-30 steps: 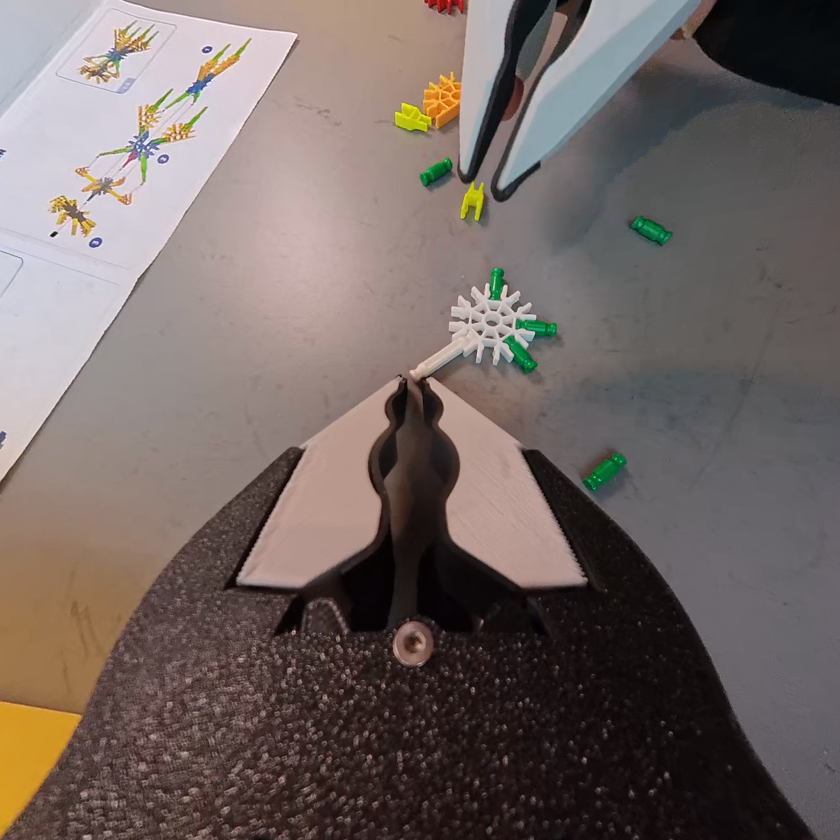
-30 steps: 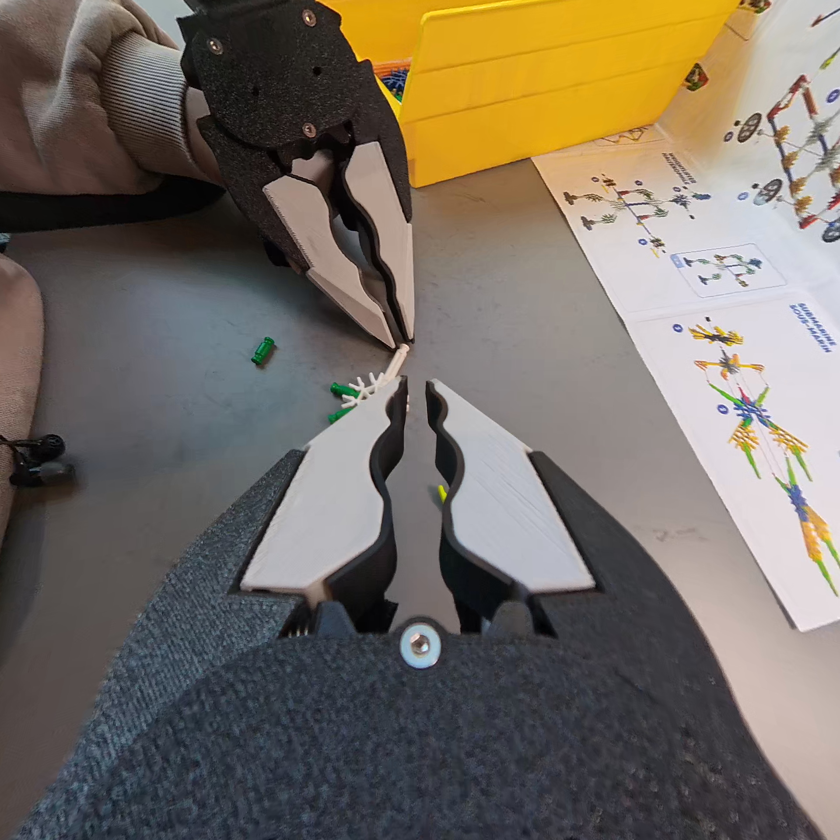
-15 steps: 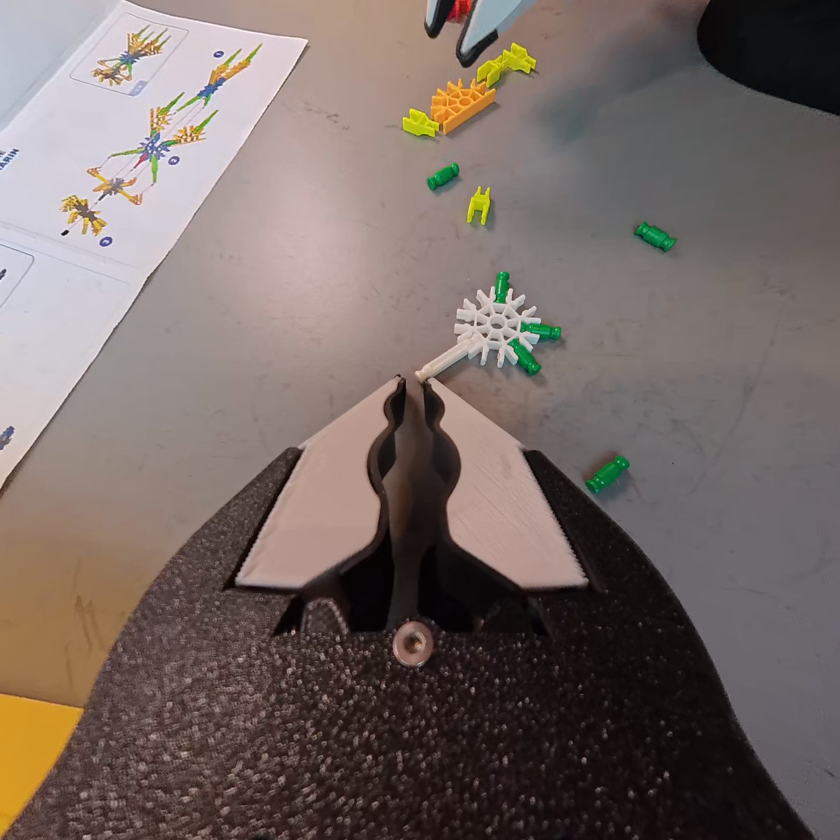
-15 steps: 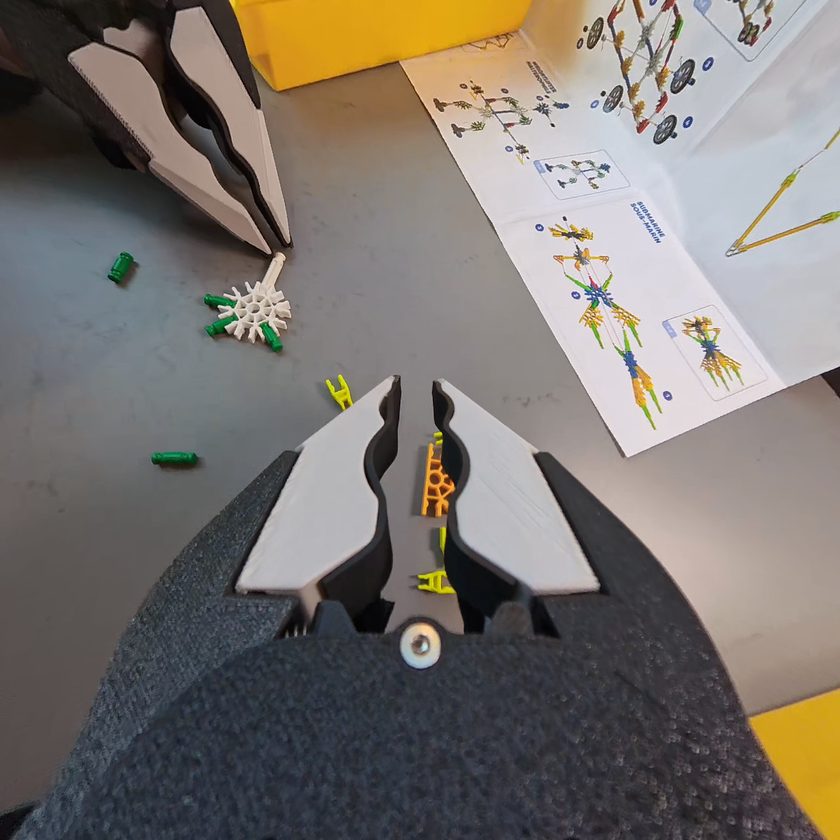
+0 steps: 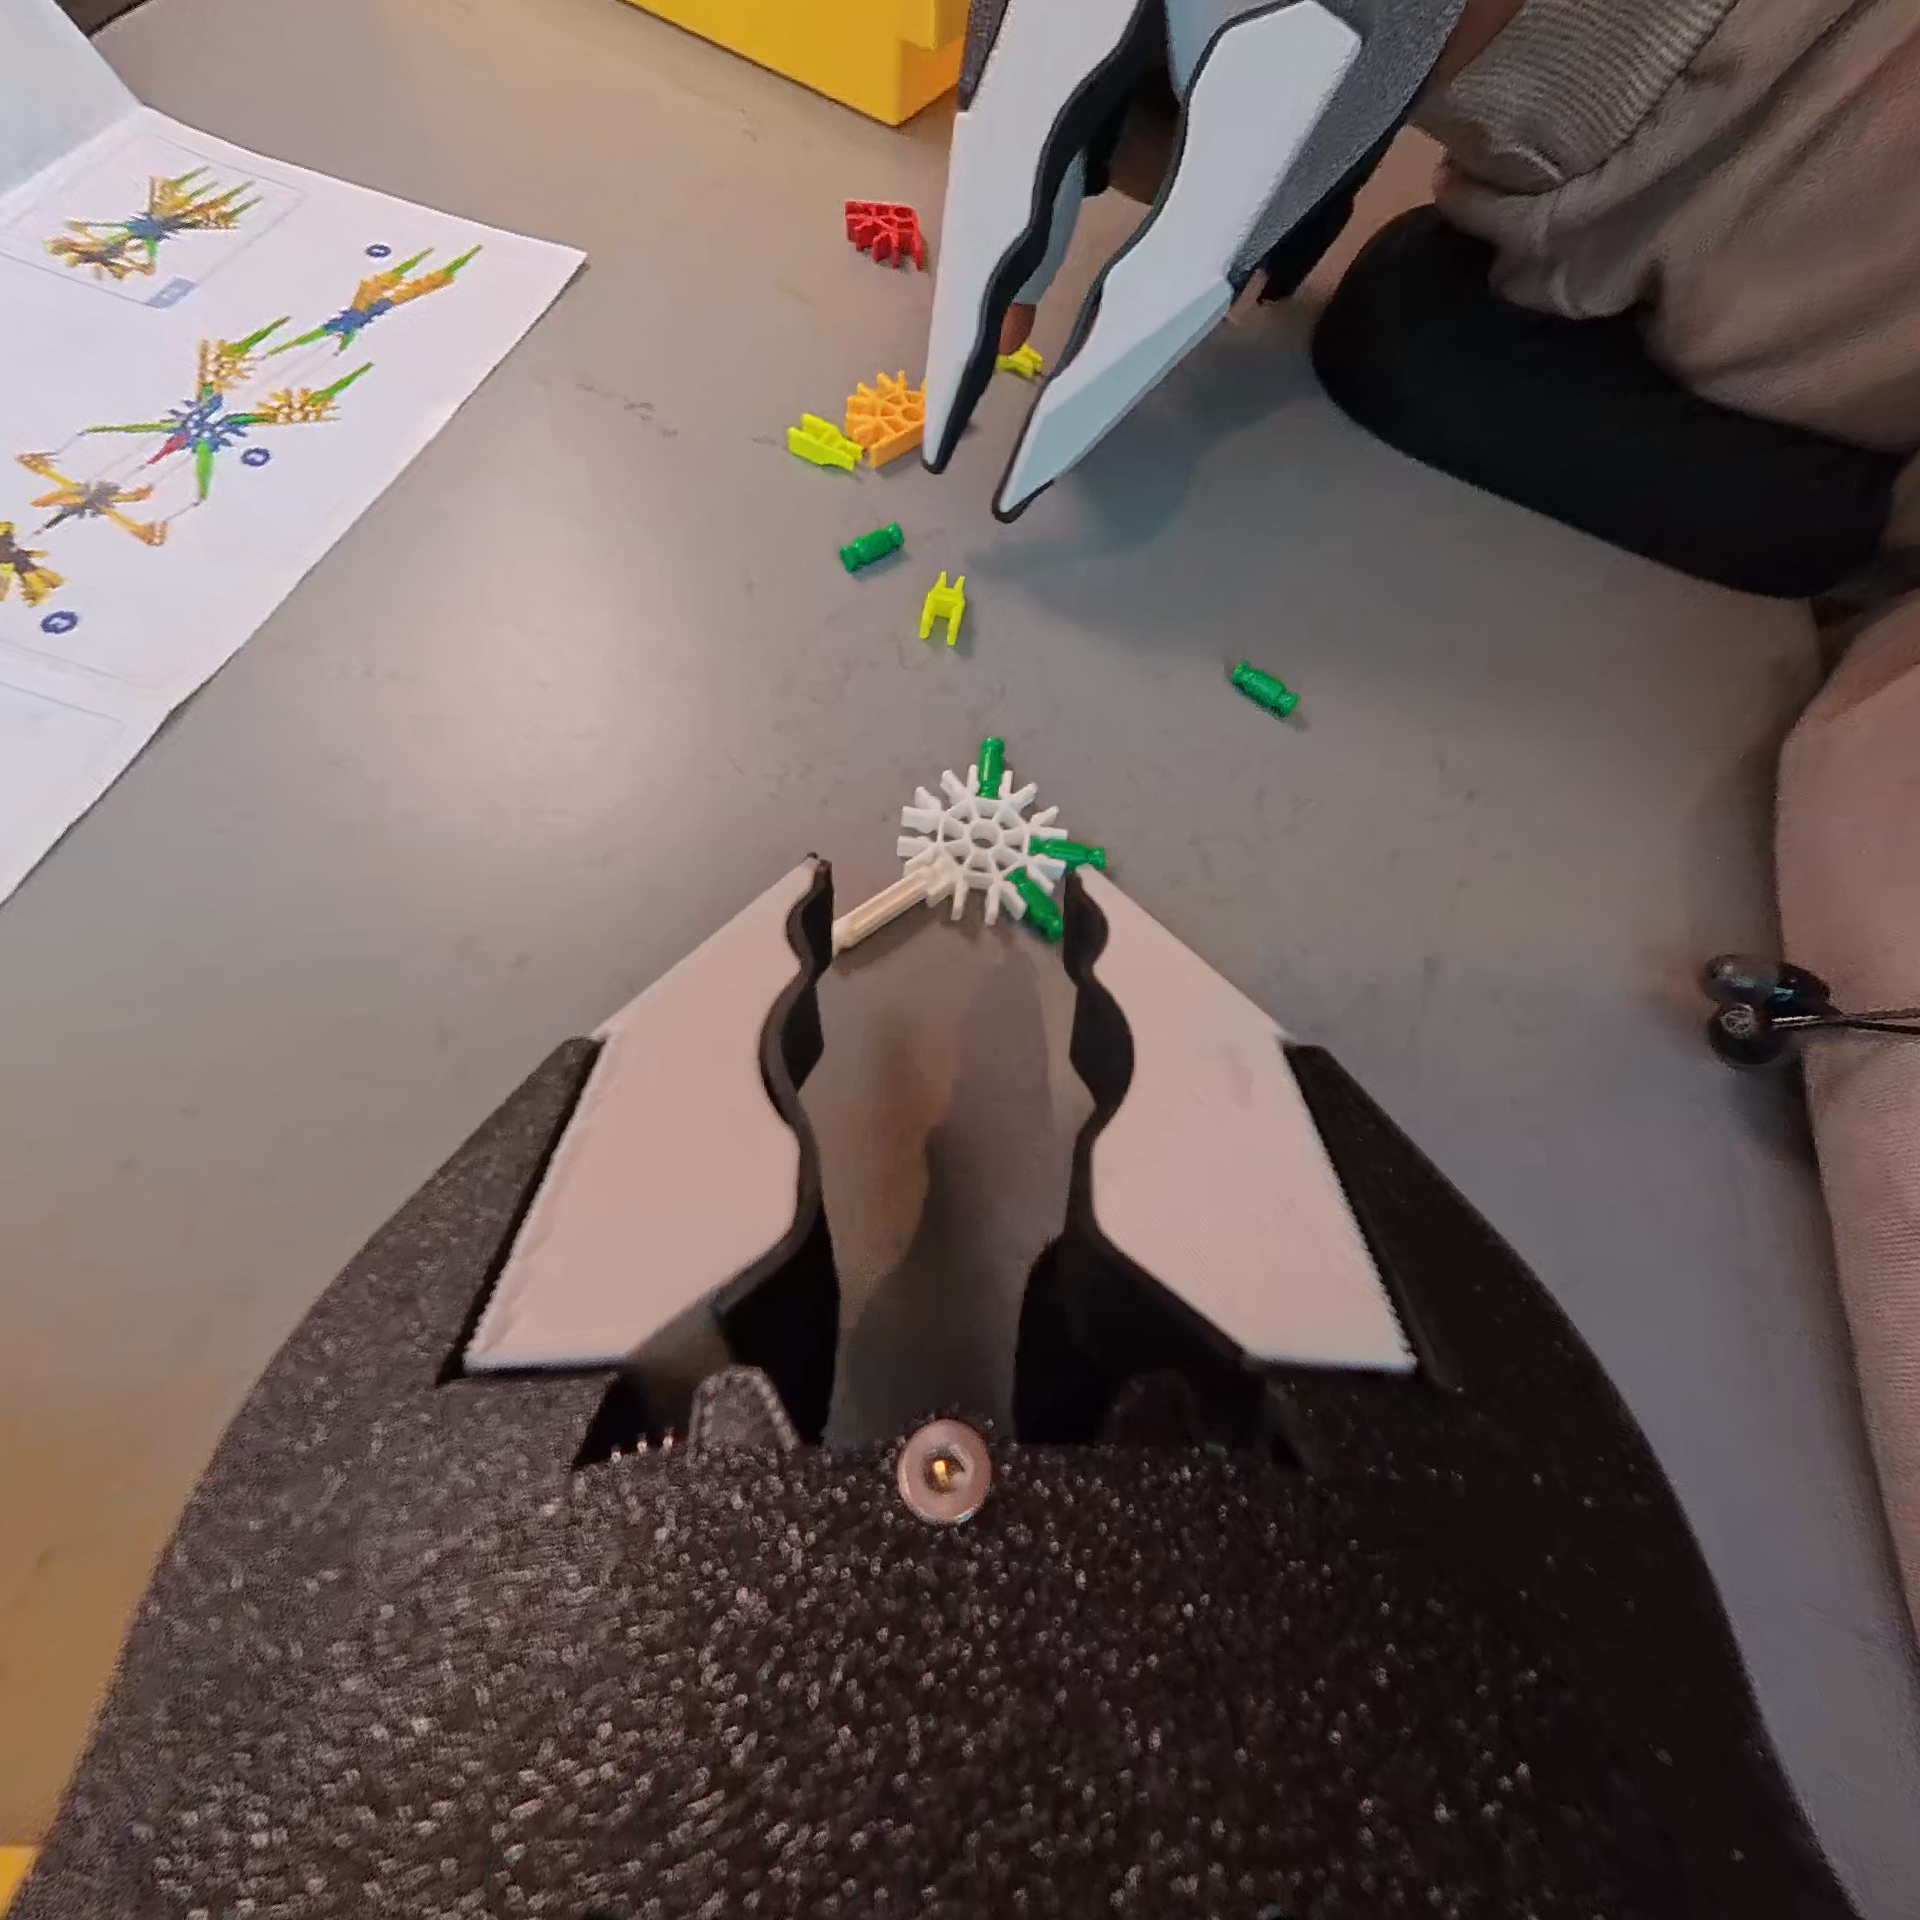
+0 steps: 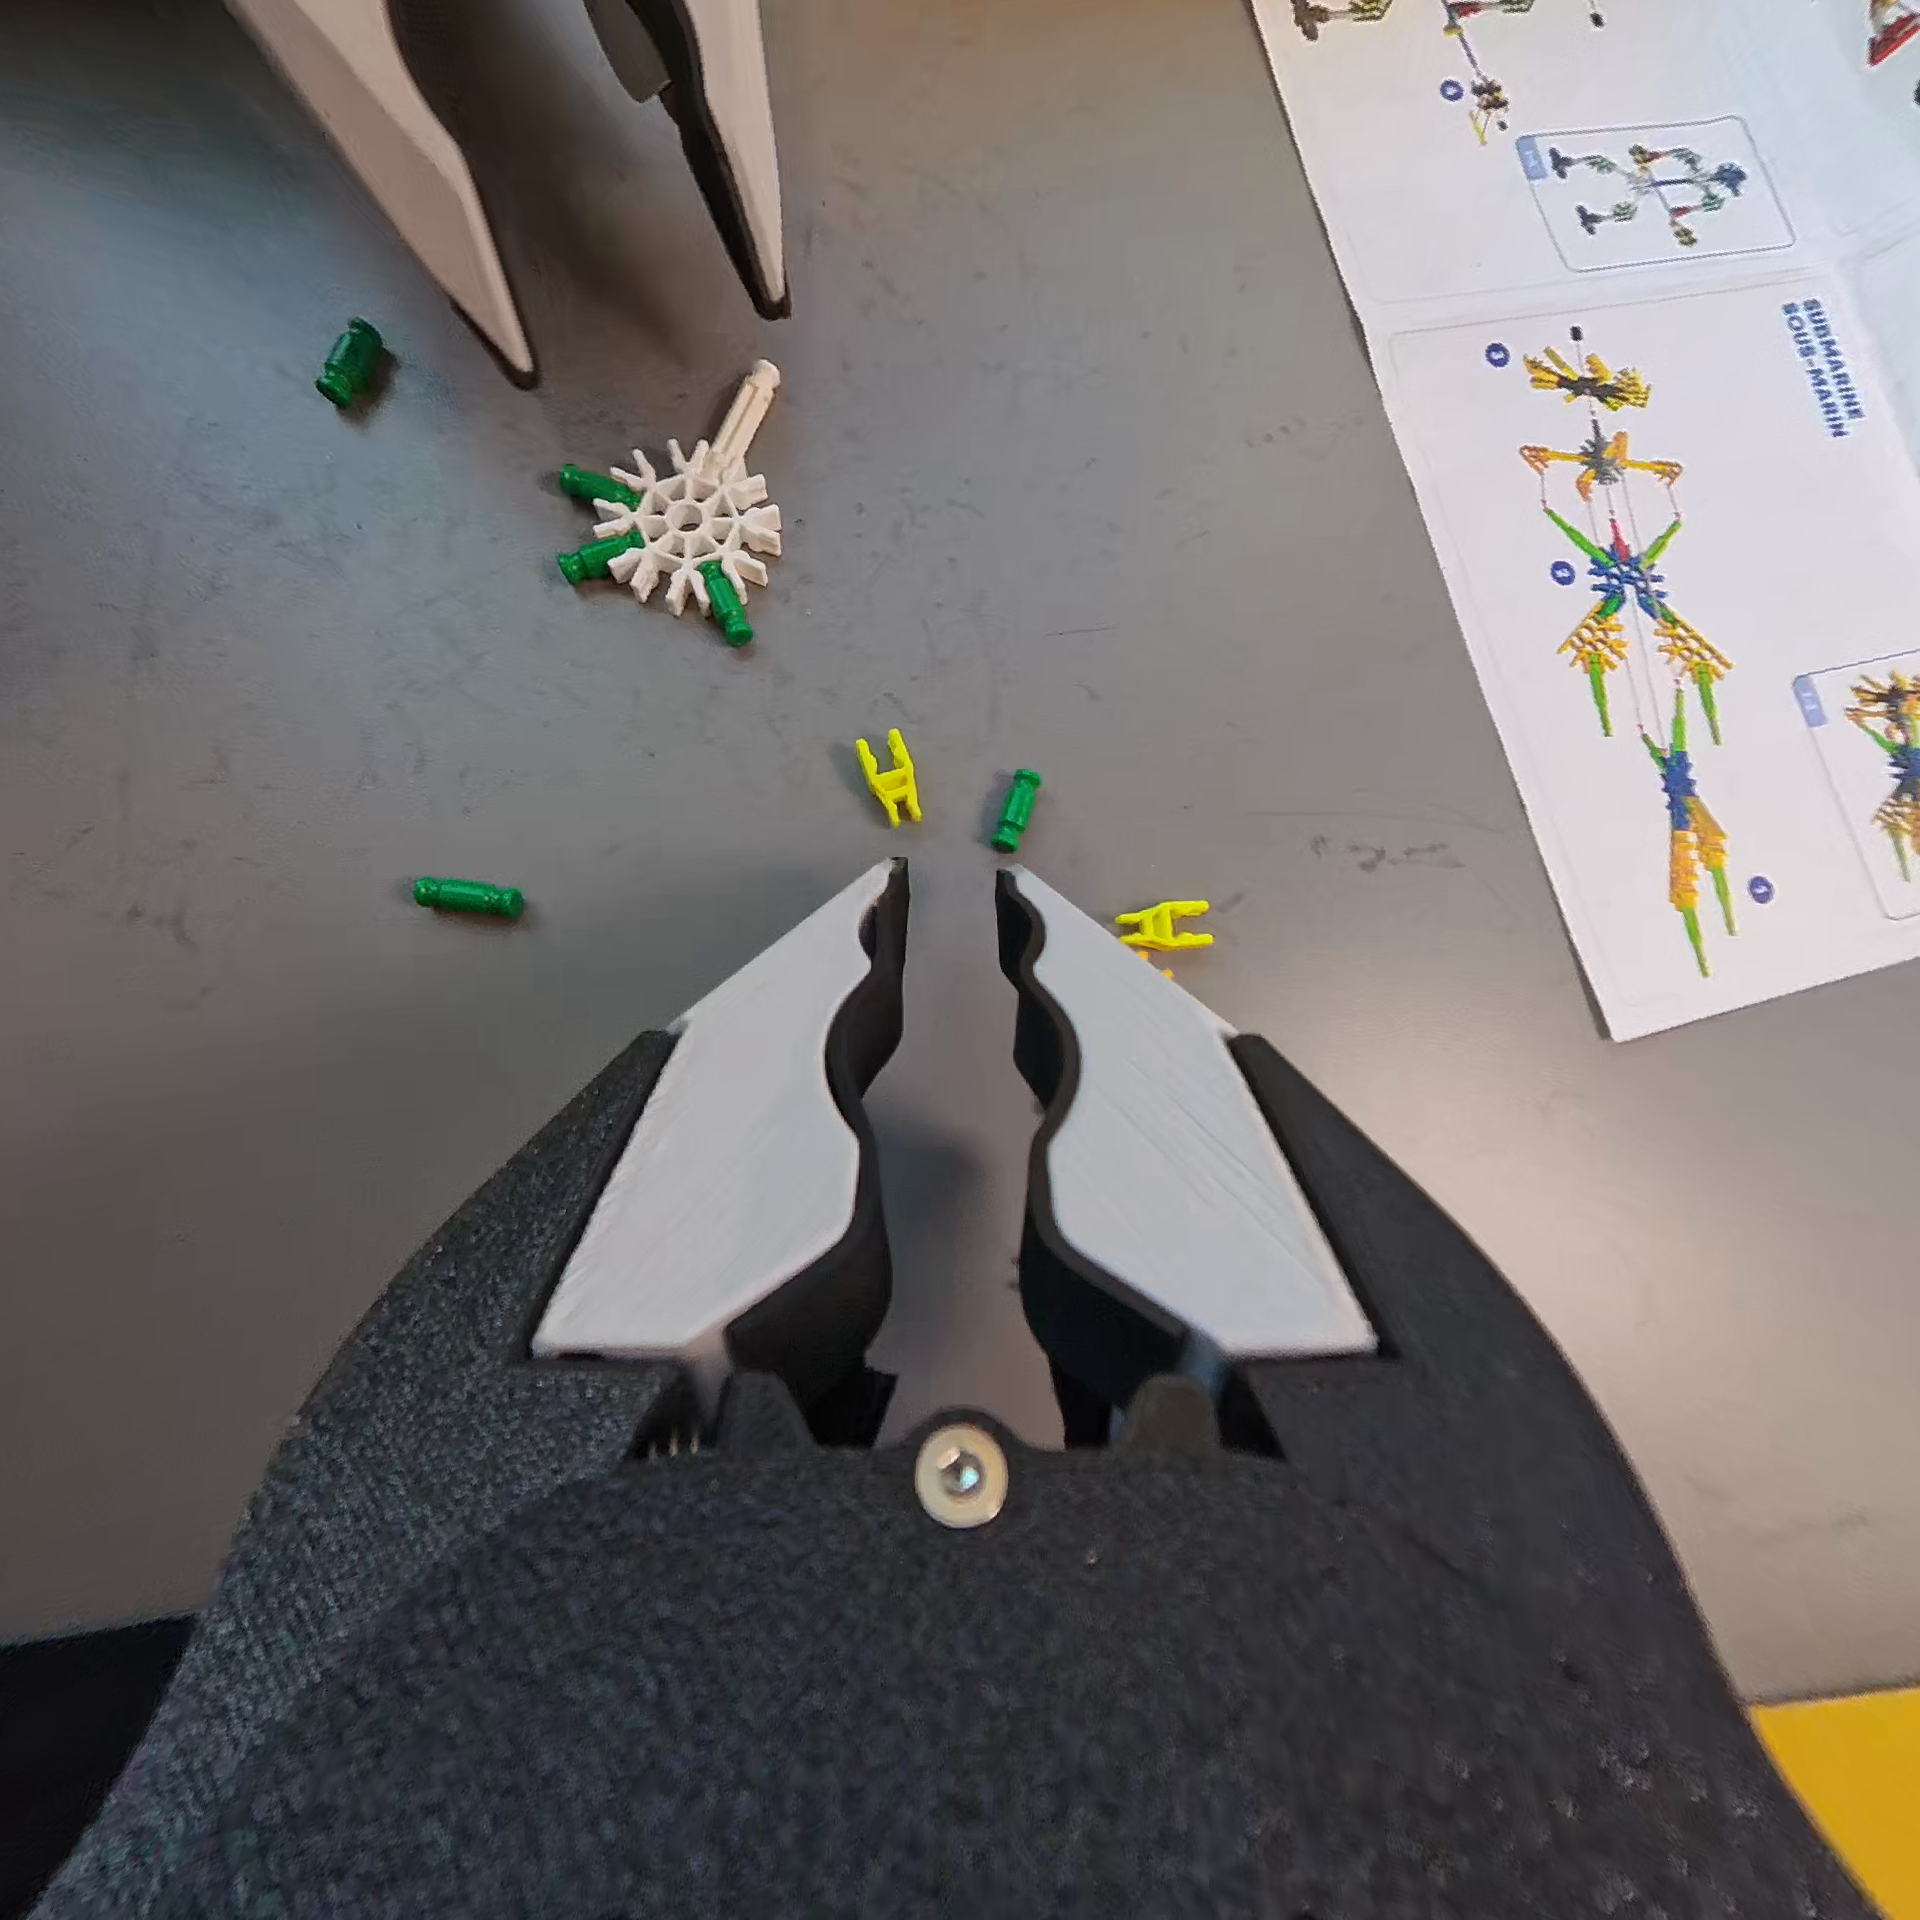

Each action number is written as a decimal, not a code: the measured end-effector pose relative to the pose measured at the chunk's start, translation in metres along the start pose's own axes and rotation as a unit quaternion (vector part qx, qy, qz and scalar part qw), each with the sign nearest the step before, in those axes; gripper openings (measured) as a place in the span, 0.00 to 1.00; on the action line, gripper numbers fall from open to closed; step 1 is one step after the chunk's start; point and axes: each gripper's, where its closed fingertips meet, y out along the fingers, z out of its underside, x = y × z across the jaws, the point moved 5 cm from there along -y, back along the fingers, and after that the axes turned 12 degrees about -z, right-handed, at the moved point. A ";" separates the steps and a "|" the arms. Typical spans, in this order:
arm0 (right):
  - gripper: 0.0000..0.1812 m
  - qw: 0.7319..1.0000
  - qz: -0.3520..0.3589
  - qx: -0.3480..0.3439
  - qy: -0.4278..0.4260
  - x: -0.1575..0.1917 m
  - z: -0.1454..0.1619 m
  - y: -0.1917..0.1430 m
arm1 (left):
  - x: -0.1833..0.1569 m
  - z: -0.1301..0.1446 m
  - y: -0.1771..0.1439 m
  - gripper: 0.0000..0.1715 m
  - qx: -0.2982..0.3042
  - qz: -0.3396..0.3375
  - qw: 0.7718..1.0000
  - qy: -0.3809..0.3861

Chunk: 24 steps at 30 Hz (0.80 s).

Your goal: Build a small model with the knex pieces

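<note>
A white snowflake connector (image 5: 982, 836) lies flat on the grey table with three short green rods and one white rod (image 5: 883, 914) plugged into it. My left gripper (image 5: 945, 878) is open, its tips either side of the connector's near edge and holding nothing. My right gripper (image 6: 951, 868) is open with a narrow gap and empty, tips low over the table. Just ahead of it lie a green rod (image 6: 1015, 810) and a yellow clip (image 6: 888, 777). The connector (image 6: 691, 520) and left gripper (image 6: 644, 343) show farther off. The right gripper (image 5: 971, 488) shows beyond the connector.
Loose green rods (image 5: 1264, 689) (image 6: 468, 897), another yellow clip (image 6: 1164, 925), an orange connector (image 5: 883, 416) and a red connector (image 5: 883, 231) lie scattered. A printed instruction sheet (image 6: 1662, 520) lies to one side, a yellow box (image 5: 831, 42) at the back, black earbuds (image 5: 1756, 1003) and a sleeve at right. The left gripper's tips are roughly 12 centimetres from the right gripper's.
My left gripper has opened and let go of the white rod; the connector stays on the table. My right gripper has come back toward the connector and lower over the loose pieces.
</note>
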 end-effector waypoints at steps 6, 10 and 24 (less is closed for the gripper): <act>0.30 0.993 0.093 -0.007 0.079 -0.028 0.013 -0.029 | -0.006 -0.004 0.010 0.32 0.003 -0.014 1.000 0.013; 0.39 0.990 0.089 0.004 0.112 -0.031 0.022 -0.027 | -0.006 0.001 0.018 0.30 0.033 -0.023 0.999 0.031; 0.13 0.994 0.023 0.027 0.107 -0.020 0.031 -0.013 | 0.000 0.012 0.013 0.24 0.056 -0.009 0.997 0.046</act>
